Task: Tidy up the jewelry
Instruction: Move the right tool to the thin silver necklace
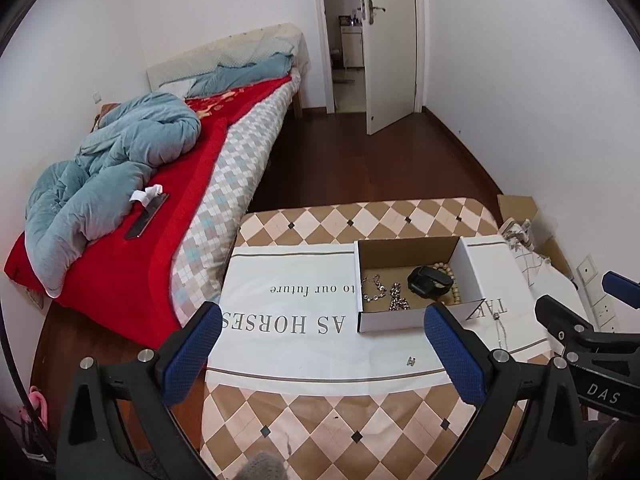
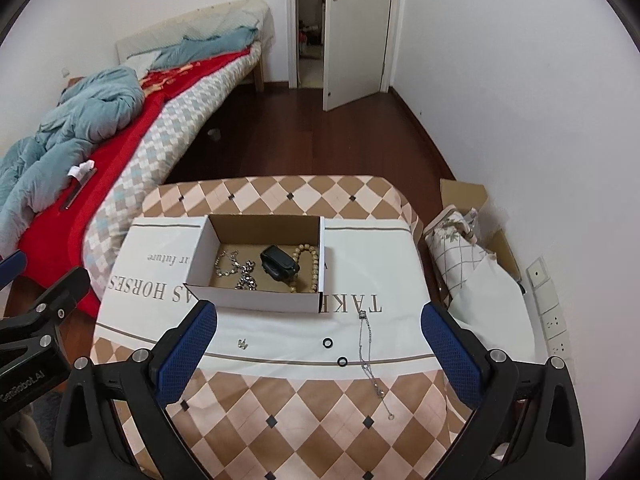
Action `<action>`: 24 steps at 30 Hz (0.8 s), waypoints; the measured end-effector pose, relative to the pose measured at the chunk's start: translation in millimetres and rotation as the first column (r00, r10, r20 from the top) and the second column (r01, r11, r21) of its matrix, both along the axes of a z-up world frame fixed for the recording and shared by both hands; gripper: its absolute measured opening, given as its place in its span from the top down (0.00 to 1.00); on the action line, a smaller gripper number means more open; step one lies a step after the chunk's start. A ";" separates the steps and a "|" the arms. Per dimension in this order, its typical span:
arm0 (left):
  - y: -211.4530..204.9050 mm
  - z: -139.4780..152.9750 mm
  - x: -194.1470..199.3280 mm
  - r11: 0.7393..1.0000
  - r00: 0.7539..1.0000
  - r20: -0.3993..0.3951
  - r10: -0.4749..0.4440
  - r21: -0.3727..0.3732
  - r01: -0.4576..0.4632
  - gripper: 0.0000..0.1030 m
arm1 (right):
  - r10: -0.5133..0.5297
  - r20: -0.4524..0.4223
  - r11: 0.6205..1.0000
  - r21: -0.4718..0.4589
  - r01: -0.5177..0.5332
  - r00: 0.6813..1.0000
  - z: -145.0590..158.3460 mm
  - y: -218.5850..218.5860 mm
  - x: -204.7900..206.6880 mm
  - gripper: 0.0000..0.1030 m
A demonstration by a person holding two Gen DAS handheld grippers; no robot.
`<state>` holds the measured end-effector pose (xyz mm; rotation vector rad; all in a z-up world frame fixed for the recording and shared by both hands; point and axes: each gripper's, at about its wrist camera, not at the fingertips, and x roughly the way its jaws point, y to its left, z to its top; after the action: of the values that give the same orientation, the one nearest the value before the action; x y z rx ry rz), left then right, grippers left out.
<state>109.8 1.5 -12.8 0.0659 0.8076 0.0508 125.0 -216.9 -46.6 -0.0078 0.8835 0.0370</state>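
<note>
An open cardboard box point(image 2: 256, 296) point(image 1: 468, 276) stands on a white printed cloth point(image 2: 360, 264) over the checkered table. Inside lie a silver bracelet point(image 2: 226, 266), a chunky silver chain point(image 2: 247, 278), a black watch point(image 2: 278, 266) point(image 1: 428, 280) and a wooden bead string point(image 2: 310, 264) point(image 1: 450, 284). Loose on the cloth in front of the box are a silver chain necklace point(image 2: 368, 350) point(image 1: 499, 326), two small black rings point(image 2: 327, 343) point(image 2: 342, 361) and a small silver piece point(image 2: 242, 344) point(image 1: 409, 361). My right gripper point(image 2: 318, 354) hovers open above them. My left gripper point(image 1: 322, 354) is open too, left of the box.
A bed point(image 1: 168, 184) with a red blanket and blue duvet lies left of the table. A cardboard carton with folded fabric point(image 2: 464, 240) stands at the right by the wall. Wall sockets point(image 2: 548, 304) are near it. A door point(image 2: 356, 28) stands ajar at the back.
</note>
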 end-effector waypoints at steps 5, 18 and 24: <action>1.6 8.8 -11.7 1.000 1.000 0.013 0.015 -0.006 -0.015 0.00 | 0.010 0.021 1.000 0.026 -0.010 1.000 12.3 0.4 -18.6 0.00; -1.5 -64.7 6.5 0.989 0.988 -0.098 0.115 0.099 -0.105 0.00 | -0.196 -0.141 0.961 0.169 0.218 0.970 -75.2 -97.7 -9.1 0.39; -5.7 -113.8 25.3 0.981 0.973 -0.180 0.144 0.157 -0.116 0.00 | -0.179 -0.260 0.945 0.223 0.239 0.949 -151.1 -116.0 15.4 0.39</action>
<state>135.1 -4.1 -126.6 0.1573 0.9987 0.2305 140.4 -332.9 -197.7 0.3363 1.1092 -0.0516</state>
